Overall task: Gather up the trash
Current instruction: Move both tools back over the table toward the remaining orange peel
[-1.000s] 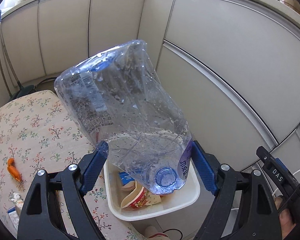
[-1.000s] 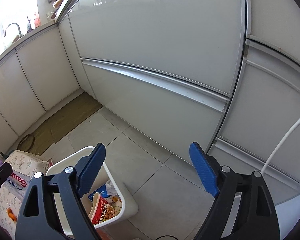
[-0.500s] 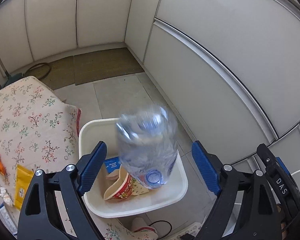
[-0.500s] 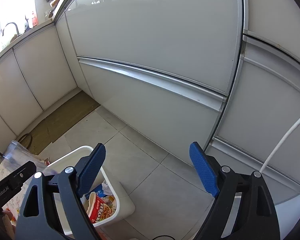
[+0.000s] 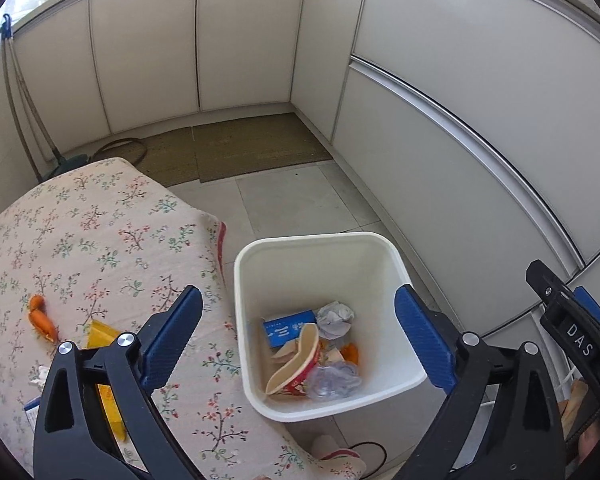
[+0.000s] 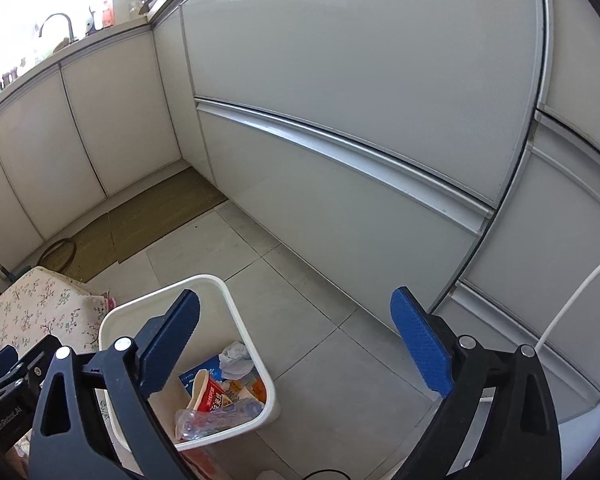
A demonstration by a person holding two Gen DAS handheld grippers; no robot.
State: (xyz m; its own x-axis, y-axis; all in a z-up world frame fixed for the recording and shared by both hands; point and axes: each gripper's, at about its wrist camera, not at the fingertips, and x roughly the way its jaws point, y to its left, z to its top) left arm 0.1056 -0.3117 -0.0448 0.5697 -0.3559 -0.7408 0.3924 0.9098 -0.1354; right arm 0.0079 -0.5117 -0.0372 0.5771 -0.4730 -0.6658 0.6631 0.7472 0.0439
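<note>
Both claws, left gripper [image 5: 298, 334] and right gripper [image 6: 294, 336], just opened wide, empty (crumpled clear bottle [image 5: 334, 380] lies in glossy white square bin [image 5: 324, 240]).

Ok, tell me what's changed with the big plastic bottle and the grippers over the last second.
The left gripper let go of the clear plastic bottle: it was clamped between the fingers, dropped, and now lies in the white bin. The left fingers have just been opening and nothing is between them. The right gripper opened a little further, empty throughout. The bin's other trash and the carrot pieces on the floral cloth stayed put.
</note>
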